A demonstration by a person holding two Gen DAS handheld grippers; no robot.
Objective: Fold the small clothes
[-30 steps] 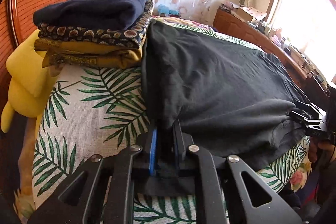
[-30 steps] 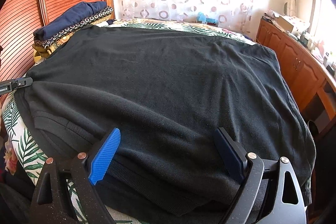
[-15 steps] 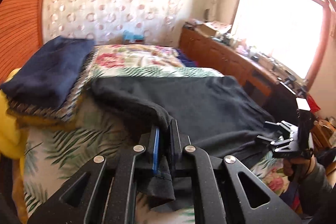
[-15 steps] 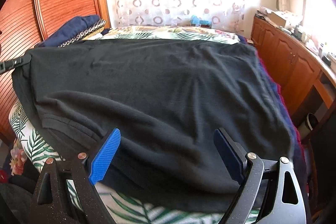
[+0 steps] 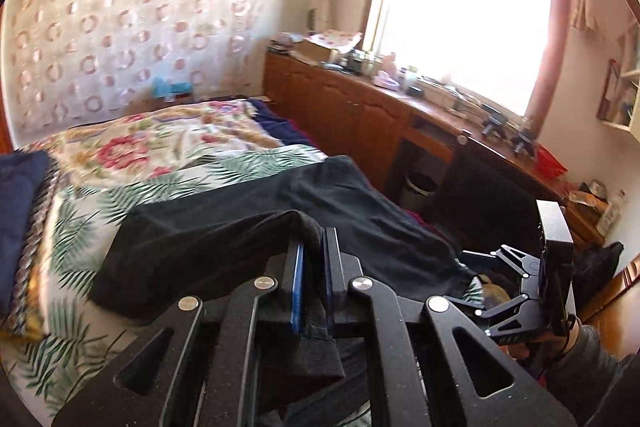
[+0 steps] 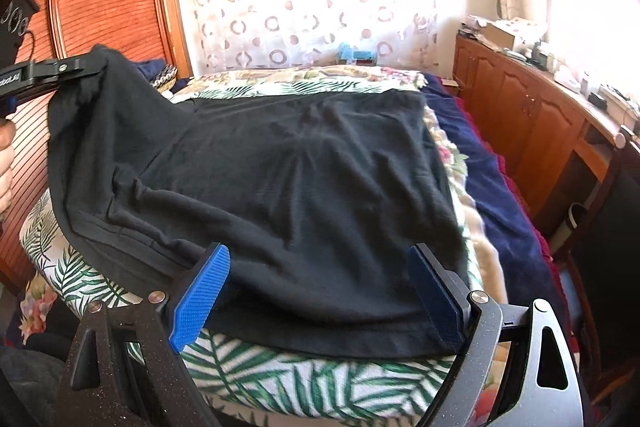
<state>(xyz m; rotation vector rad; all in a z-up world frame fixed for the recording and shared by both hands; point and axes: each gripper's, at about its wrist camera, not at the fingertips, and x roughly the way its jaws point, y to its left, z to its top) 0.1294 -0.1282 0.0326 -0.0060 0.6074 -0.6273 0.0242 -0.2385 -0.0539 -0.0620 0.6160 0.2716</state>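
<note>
stage: first fold just begun — not laid yet | black shirt point(image 6: 304, 179) mostly flat on bed point(image 6: 320, 383) | left gripper point(image 5: 312, 291) clamped on its lifted edge | right gripper point(image 6: 320, 295) wide, holding nothing, over near hem | done: folded stack point(image 5: 20, 219) at bed's left — remaining folds left

- The garment point(image 6: 304, 179) is plain black.
- The bedcover point(image 6: 304, 379) under it is white with green palm leaves; beyond the garment it turns to pink and red flowers.
- The blanket point(image 6: 488, 163) beside the garment is dark navy.
- The curtain point(image 5: 120, 27) behind the bed is cream with pinkish rings.
- The right gripper point(image 6: 320, 291) is black with blue pads point(image 6: 200, 299).
- The cabinets point(image 5: 340, 111) are reddish-brown wood.
</note>
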